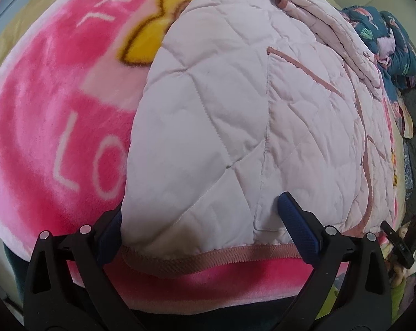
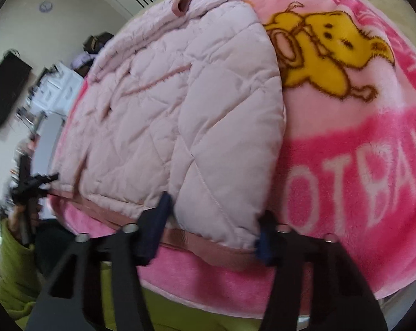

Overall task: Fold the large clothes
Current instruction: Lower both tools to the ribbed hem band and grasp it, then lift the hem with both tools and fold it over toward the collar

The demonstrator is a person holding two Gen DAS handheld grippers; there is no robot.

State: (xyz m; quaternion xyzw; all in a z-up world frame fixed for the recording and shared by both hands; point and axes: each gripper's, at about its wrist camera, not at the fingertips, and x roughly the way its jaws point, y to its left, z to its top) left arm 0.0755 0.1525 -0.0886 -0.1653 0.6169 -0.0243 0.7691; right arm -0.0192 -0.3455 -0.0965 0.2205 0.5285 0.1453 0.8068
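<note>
A pale pink quilted jacket (image 1: 235, 104) lies flat on a bright pink fleece blanket (image 1: 48, 110) with a yellow cartoon figure. My left gripper (image 1: 199, 207) straddles the jacket's near left hem corner with its jaws wide. One blue pad (image 1: 296, 220) rests on top of the quilting and the other sits at the jacket's side edge, partly hidden. In the right wrist view my right gripper (image 2: 216, 207) has its fingers close in on both sides of the jacket's (image 2: 180, 110) near right corner, just above the ribbed hem (image 2: 208, 241), and the padding bulges between them.
A heap of dark patterned clothes (image 1: 395, 41) lies beyond the jacket's far side. The blanket's (image 2: 345, 151) near edge hangs over a yellow-green sheet (image 2: 180, 314). A hand in a green sleeve (image 2: 12, 262) holds the other gripper at the left. A dresser and a wall screen stand behind.
</note>
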